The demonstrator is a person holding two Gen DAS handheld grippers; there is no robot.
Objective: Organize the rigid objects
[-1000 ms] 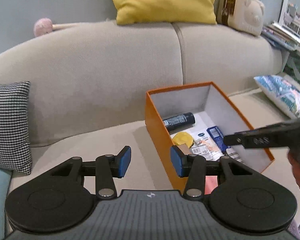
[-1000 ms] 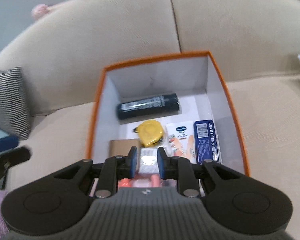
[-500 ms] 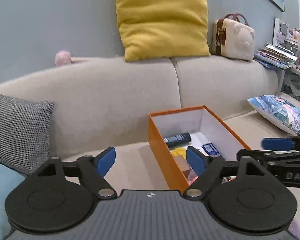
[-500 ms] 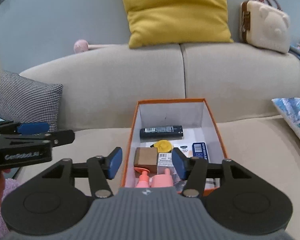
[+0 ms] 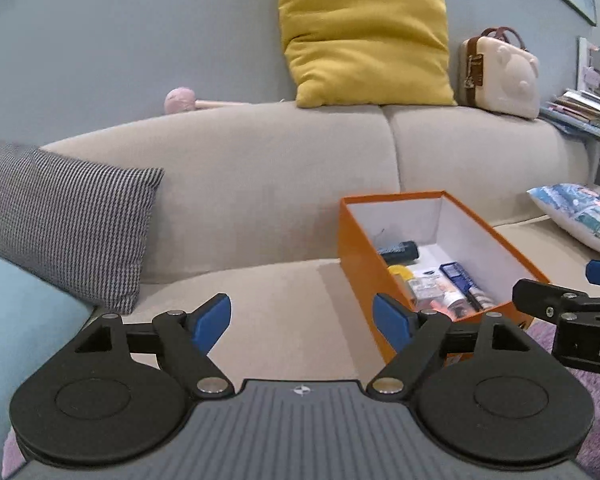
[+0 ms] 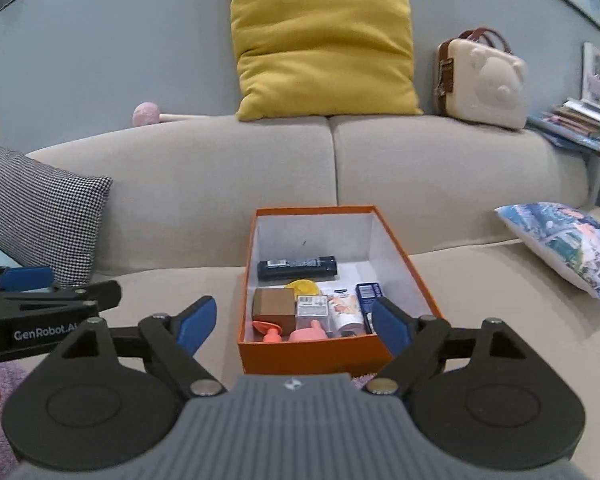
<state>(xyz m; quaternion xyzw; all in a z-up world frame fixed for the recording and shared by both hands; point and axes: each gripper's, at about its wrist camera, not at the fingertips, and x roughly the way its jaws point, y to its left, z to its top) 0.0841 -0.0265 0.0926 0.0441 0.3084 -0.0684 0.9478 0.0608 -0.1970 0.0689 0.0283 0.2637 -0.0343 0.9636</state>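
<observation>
Both grippers — left gripper [image 5: 302,322] and right gripper [image 6: 290,320] — are held spread and empty (nothing grasped) before the orange box [image 6: 312,354], in which a black tube [image 6: 297,267] is laid.

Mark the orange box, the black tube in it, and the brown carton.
orange box [image 6: 312,356], right wrist view, near outer wall.
black tube [image 6: 297,267], right wrist view, middle of its body.
brown carton [image 6: 273,304], right wrist view, its top face.

Right tool [image 6: 292,326] wide open, empty, before orange box [image 6: 314,354] on sofa [image 6: 480,280]; left tool [image 6: 40,300] at left edge.
</observation>
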